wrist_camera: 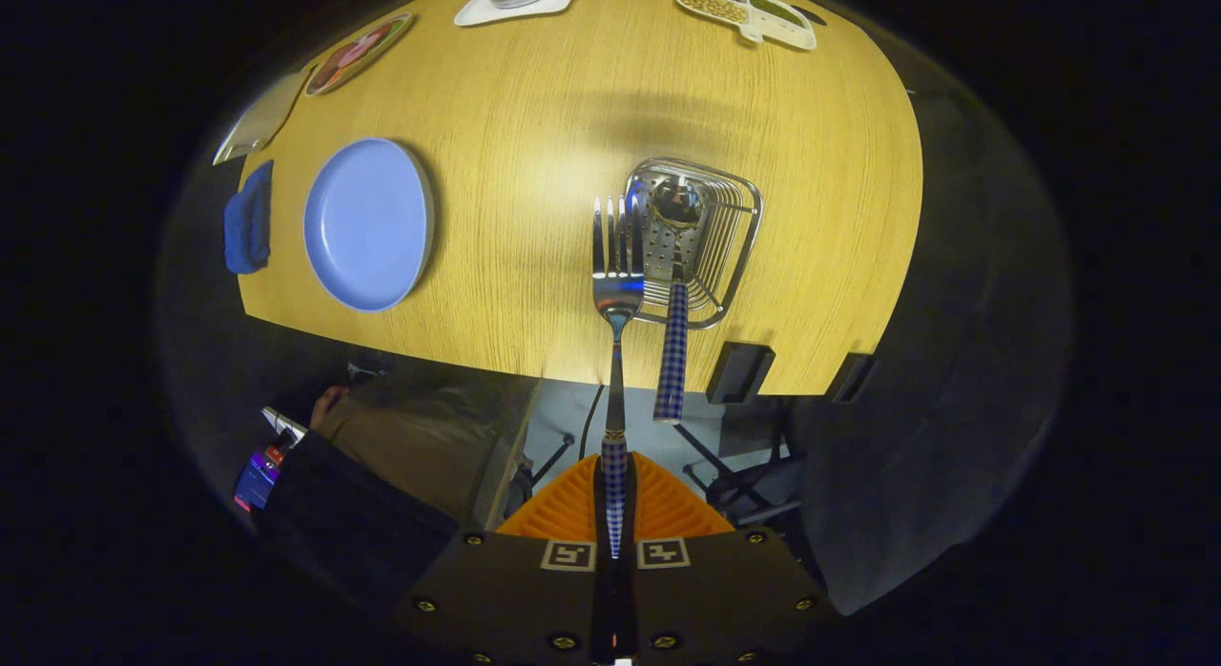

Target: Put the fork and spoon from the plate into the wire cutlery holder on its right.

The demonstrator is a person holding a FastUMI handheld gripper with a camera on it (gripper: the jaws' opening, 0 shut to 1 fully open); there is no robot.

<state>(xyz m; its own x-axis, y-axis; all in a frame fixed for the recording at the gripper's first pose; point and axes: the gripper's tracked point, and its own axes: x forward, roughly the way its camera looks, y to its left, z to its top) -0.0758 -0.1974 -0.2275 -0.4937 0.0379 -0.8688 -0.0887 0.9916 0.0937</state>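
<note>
Round light-blue plate [367, 223] sits empty on the wood-grain worktop [534, 122], well left of everything else. Our fingers [613, 518] are clamped together on the blue-checked handle of the steel fork [617, 275], tines pointing away, just left of the chrome wire cutlery holder [739, 237]. The spoon with matching checked handle [673, 337] already stands in it, bowl down. We judge the step is the drop: shift right until the tines clear the near rim, avoid the spoon handle, lower, then release.
</note>
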